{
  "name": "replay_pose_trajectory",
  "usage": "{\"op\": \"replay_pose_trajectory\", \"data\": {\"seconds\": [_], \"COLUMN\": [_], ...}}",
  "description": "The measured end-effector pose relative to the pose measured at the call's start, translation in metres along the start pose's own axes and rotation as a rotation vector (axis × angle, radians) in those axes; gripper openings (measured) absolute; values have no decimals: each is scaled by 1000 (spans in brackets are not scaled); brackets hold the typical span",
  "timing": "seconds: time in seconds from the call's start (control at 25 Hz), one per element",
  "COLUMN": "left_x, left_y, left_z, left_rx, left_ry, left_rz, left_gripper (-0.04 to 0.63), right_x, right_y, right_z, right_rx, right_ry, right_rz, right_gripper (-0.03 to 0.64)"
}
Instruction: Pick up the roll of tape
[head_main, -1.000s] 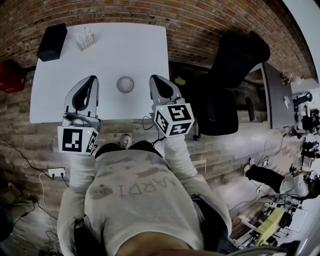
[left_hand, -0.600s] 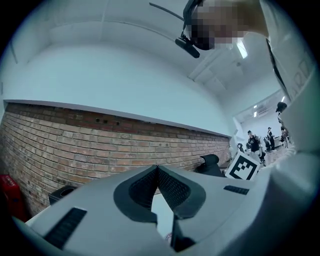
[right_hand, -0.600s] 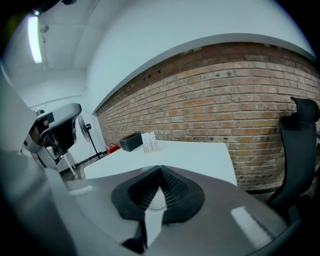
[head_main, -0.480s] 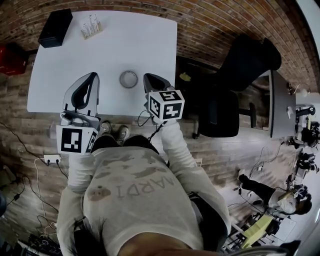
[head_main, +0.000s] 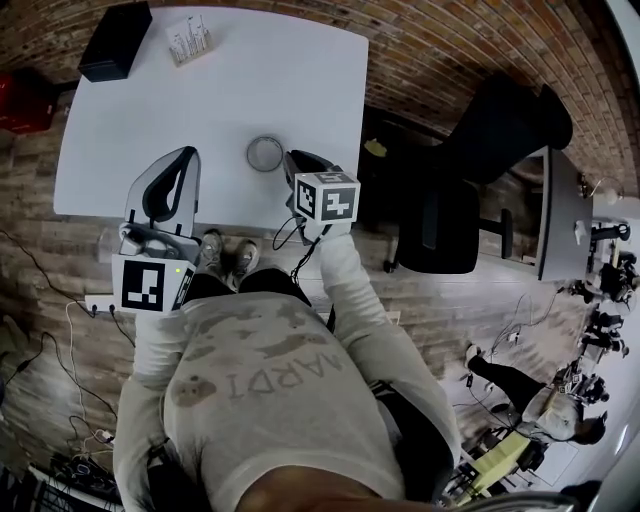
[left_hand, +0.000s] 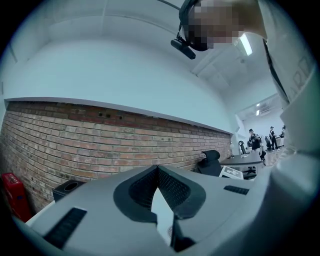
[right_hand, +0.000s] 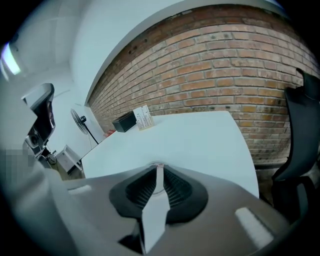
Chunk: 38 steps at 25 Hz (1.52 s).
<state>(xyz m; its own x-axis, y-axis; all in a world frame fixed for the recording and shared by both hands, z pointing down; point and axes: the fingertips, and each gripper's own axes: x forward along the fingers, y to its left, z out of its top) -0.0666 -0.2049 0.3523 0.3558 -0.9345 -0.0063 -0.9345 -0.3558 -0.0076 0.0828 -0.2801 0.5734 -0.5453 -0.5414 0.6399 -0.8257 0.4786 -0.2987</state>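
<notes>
Table (head_main: 300, 90): tape roll (head_main: 265, 153) in head view

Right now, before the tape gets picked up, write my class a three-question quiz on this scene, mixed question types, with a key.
1. True or false: the roll of tape lies on the white table.
2. Which sits at the table's far left corner? A) black box B) mug C) laptop
3. Which tongs are nearer the tape?
Key: 1 true; 2 A; 3 the right tongs, jaws opening, nothing between them yet.
</notes>
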Motion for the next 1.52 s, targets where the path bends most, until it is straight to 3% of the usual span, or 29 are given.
{"op": "replay_pose_trajectory", "data": {"seconds": [0.4,0.92,1.52], "left_x": [-4,-11,-15], "left_y": [19,45,75], "left_z": [-11,-19,-28], "left_rx": [-13,-25,-37], "left_ry": [21,33,48], "left_rz": [18,56,105], "left_gripper": [6,6,6], "right_x": [30,57,81], "right_y": [-11,-20,-25], "right_z": [-19,-34,-41], "right_rx": [31,-4,-71], "right_ry": [100,195,271], "right_rz": [-57,-123,-182], "right_gripper": [85,133,140]}}
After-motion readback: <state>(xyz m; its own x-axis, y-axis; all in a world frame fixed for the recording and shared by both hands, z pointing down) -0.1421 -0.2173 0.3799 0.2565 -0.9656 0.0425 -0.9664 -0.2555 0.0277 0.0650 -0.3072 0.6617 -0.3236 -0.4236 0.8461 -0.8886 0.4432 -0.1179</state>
